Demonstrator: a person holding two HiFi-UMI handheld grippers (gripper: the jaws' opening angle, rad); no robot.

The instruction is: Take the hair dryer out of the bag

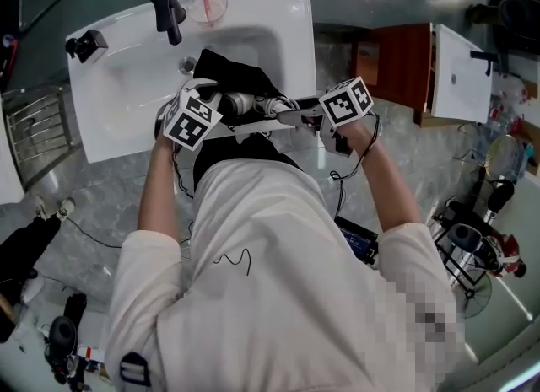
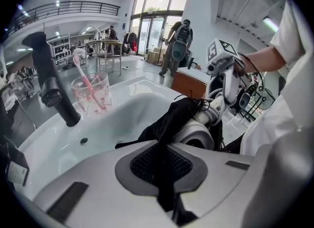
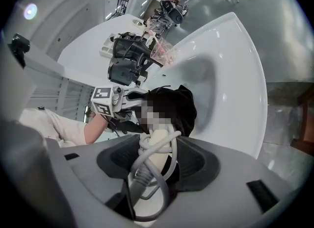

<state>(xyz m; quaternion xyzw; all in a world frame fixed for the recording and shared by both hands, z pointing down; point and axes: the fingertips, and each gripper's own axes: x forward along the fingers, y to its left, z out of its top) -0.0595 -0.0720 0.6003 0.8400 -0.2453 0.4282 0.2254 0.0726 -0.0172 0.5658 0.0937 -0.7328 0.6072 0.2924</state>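
Note:
A black fabric bag point(image 1: 226, 72) lies over the front of the white sink point(image 1: 118, 120). My left gripper point(image 1: 213, 95) is shut on a fold of the bag point(image 2: 171, 119), which runs pinched between its pads. The pale hair dryer point(image 1: 246, 104) sticks partly out of the bag, its round body point(image 2: 195, 135) showing just beyond my left jaws. My right gripper point(image 1: 291, 115) is shut on the hair dryer's handle point(image 3: 155, 148), with the grey cord point(image 3: 147, 175) coiled round it. The bag point(image 3: 180, 105) still covers the dryer's far end.
A black faucet point(image 1: 166, 11) and a clear cup with a pink toothbrush point(image 1: 207, 4) stand at the basin's back edge. The drain point(image 1: 187, 65) lies beside the bag. A wooden cabinet point(image 1: 401, 61) and another white basin point(image 1: 460, 70) are to the right.

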